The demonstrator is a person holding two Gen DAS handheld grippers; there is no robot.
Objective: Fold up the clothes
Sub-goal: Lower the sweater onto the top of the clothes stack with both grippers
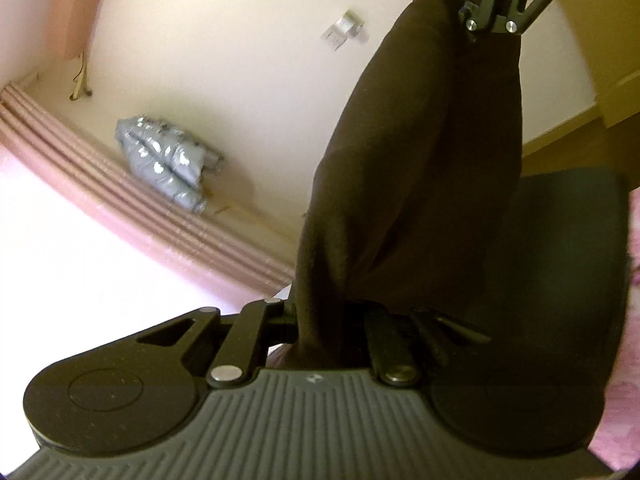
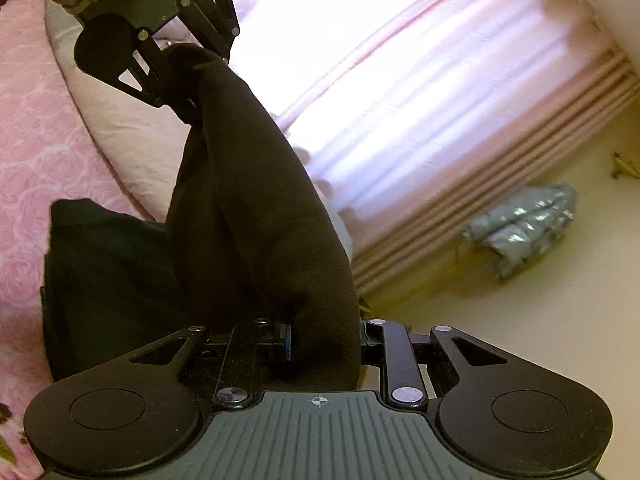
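Observation:
A dark brown garment hangs stretched between my two grippers, lifted above the bed. My left gripper is shut on one end of it; the cloth bunches between the jaws. My right gripper shows at the top of the left wrist view, shut on the other end. In the right wrist view my right gripper is shut on the garment, and my left gripper grips its far end at upper left. The rest of the garment lies on the bed below.
A pink rose-patterned bedspread and a pale pillow lie under the garment. Pink curtains hang at a bright window. A grey shiny padded jacket lies by the cream wall.

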